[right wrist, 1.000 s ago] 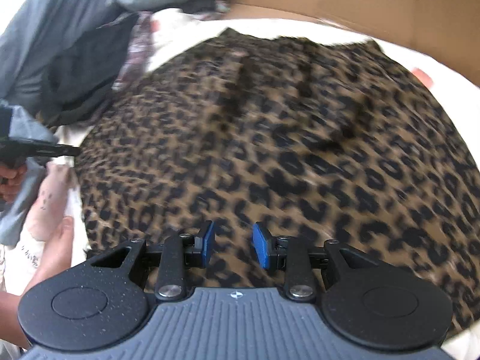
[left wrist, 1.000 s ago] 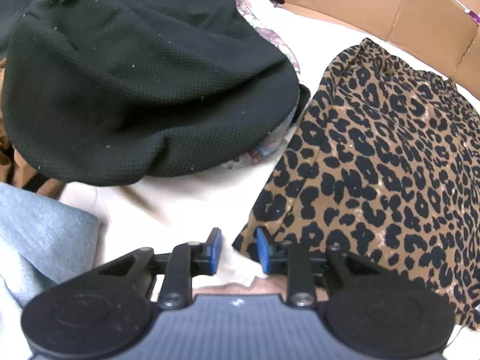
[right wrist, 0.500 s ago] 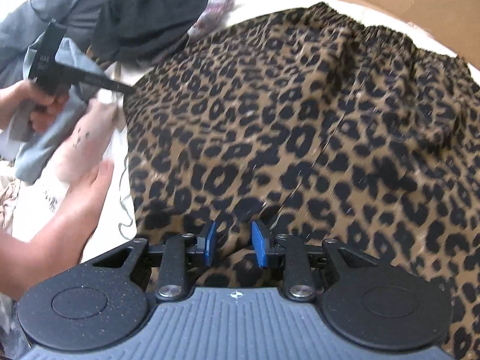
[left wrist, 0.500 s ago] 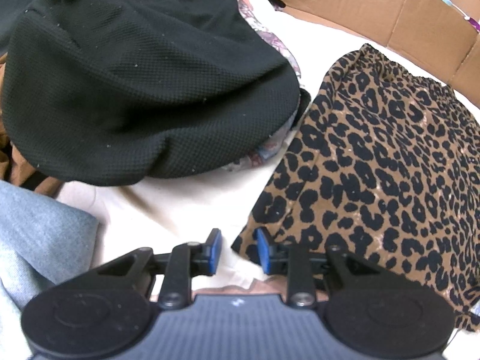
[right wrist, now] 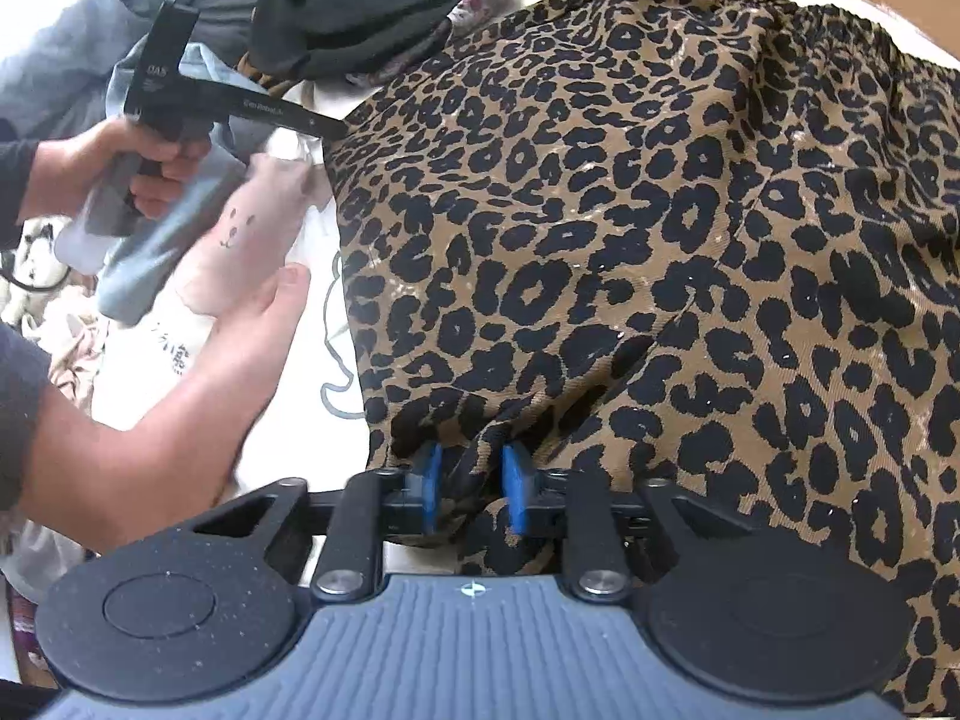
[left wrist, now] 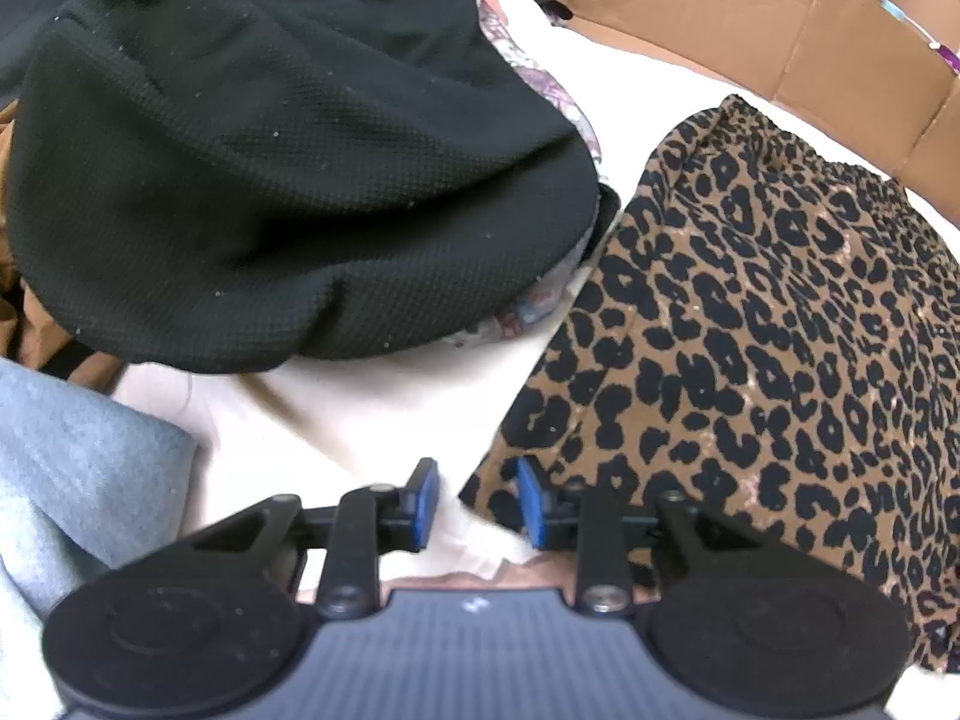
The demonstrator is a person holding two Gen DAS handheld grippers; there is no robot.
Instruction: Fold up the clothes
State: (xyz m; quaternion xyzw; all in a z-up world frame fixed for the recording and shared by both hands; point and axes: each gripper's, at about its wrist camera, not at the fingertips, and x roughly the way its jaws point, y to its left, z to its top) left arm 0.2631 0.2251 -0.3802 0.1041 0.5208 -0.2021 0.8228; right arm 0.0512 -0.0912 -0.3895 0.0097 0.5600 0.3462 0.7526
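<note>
A leopard-print garment [left wrist: 768, 324] lies spread flat on a cream sheet [left wrist: 384, 408]. Its near left corner sits just ahead of my left gripper [left wrist: 478, 504], which is open, with the right pad beside that corner. In the right wrist view the same garment [right wrist: 630, 228] fills the frame. My right gripper [right wrist: 473, 495] is at its near hem, jaws apart, with a bunched fold of the fabric standing up between the blue pads. The left gripper [right wrist: 318, 120] appears there too, held in a hand [right wrist: 150, 162], its tip at the garment's left edge.
A black knit garment [left wrist: 288, 168] is heaped on a patterned cloth left of the leopard piece. Grey fabric [left wrist: 78, 468] lies near left. A cardboard wall [left wrist: 750, 18] runs along the back. A person's bare limb [right wrist: 228, 360] rests on the sheet beside the hem.
My right gripper has moved down to the near hem, and fabric now stands between its pads, which have narrowed slightly. The left gripper has barely moved.
</note>
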